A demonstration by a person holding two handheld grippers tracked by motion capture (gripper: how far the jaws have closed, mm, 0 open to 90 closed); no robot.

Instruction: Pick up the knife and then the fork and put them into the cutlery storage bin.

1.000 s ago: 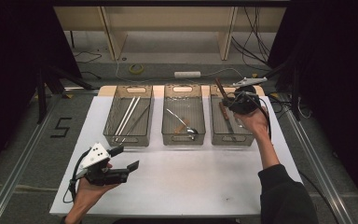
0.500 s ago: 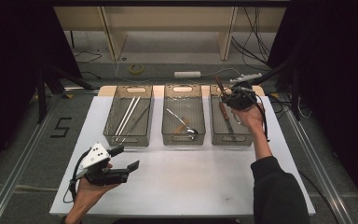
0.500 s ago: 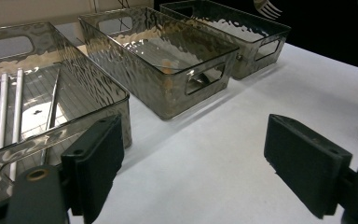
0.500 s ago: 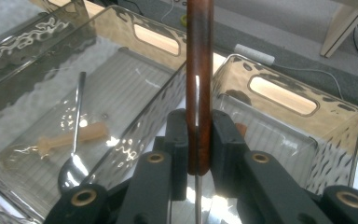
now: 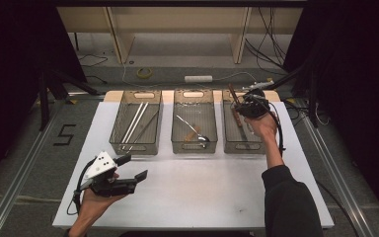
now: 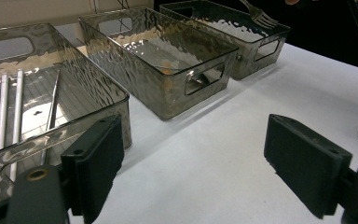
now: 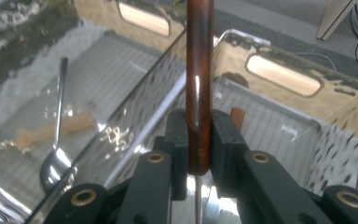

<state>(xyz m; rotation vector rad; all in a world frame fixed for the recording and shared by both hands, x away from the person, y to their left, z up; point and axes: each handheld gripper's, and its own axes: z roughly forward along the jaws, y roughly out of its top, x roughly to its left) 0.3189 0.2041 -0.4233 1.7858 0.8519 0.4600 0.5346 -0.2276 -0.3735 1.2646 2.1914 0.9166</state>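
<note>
The right gripper (image 7: 198, 158) has its jaws pressed on the brown handle of a piece of cutlery (image 7: 199, 70), which runs straight up between the pads and out past the top of the right gripper view; a thin metal edge shows below the pads, and in the left gripper view fork tines (image 6: 261, 17) hang over the right bin (image 5: 242, 143). The long axis therefore stands roughly along the jaws, tilted over that bin, and the likely coming move, as I judge it, is to lower the piece down into it. The bin lies directly beneath and just beyond the jaws; its far wall with the handle slot faces them, and another brown-handled piece (image 7: 237, 116) already lies inside, which the lowered one could strike. Left of the right bin stands the middle bin (image 5: 194, 143), holding a spoon (image 7: 56, 140) and a pale wooden piece (image 7: 51, 130); farther left is the left bin (image 5: 133, 145) with chopsticks (image 5: 137, 121). The left gripper (image 5: 128, 174), jaws spread and empty, rests well apart, near the left bin on the white table (image 5: 202, 192).
</note>
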